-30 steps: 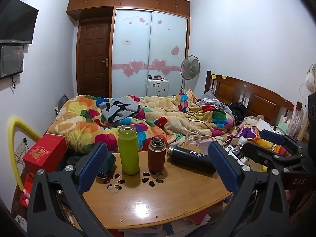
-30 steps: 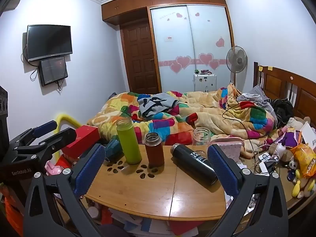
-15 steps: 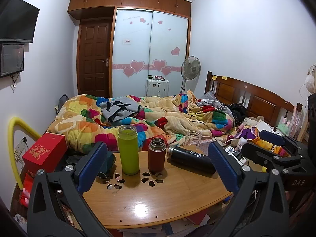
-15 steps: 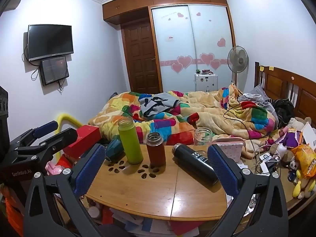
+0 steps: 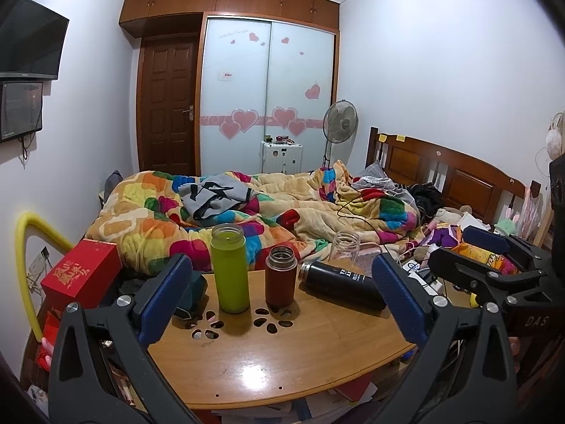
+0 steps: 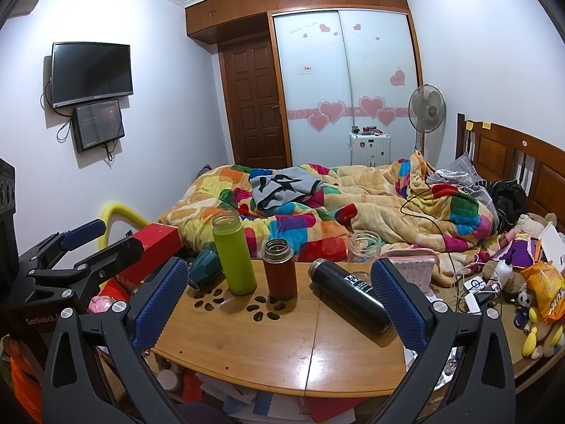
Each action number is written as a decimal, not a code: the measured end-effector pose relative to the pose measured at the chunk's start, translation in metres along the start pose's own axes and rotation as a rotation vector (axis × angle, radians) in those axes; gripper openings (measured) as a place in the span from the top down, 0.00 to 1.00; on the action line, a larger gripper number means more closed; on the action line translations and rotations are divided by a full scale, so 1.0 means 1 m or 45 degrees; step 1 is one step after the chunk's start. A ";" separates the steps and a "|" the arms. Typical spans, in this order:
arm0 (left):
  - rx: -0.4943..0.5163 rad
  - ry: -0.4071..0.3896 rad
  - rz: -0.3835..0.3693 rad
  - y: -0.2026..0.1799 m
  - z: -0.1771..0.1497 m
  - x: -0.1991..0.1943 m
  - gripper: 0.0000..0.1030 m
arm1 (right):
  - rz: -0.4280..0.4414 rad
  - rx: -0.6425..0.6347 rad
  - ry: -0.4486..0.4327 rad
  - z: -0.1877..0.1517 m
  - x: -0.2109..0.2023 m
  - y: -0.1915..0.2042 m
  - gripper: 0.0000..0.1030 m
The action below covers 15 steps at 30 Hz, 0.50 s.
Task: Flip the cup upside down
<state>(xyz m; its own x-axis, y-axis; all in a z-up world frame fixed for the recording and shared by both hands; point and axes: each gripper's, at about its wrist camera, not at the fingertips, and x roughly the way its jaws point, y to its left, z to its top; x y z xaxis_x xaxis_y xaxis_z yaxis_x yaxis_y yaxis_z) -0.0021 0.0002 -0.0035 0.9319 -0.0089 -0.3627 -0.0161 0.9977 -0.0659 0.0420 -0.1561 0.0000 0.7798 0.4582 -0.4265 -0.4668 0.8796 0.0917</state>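
On the wooden table [image 5: 300,364] a green cup [image 5: 230,268] and a brown cup [image 5: 281,277] stand upright with open mouths. A black flask [image 5: 340,284] lies on its side to their right. A clear glass jar [image 5: 344,247] stands at the far edge. They show in the right wrist view too: green cup [image 6: 234,257], brown cup [image 6: 280,269], black flask [image 6: 349,294], jar [image 6: 364,247]. My left gripper [image 5: 280,300] is open and empty, short of the cups. My right gripper [image 6: 279,302] is open and empty, also short of them.
A bed with a colourful quilt [image 5: 268,212] lies behind the table. A red box [image 5: 82,271] and a teal object [image 6: 204,268] sit at the table's left. Clutter, cables and snack bags [image 6: 540,282] lie to the right. Papers are stacked under the table [image 6: 317,346].
Both grippers have drifted slightly; the view shifts a little. The cups and flask have not moved.
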 end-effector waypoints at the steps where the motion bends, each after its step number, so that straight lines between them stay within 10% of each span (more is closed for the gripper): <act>1: 0.002 -0.003 0.000 0.000 0.000 0.000 0.00 | 0.001 -0.001 -0.002 0.001 0.000 0.001 0.00; 15: 0.001 -0.015 0.009 0.001 0.002 -0.002 0.00 | 0.002 -0.007 -0.012 0.005 -0.005 0.001 0.00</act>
<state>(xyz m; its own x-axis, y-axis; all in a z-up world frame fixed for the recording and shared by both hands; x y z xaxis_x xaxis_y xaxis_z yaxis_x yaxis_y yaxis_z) -0.0033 0.0015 -0.0010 0.9361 -0.0009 -0.3518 -0.0225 0.9978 -0.0623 0.0401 -0.1564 0.0070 0.7831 0.4609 -0.4175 -0.4704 0.8781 0.0871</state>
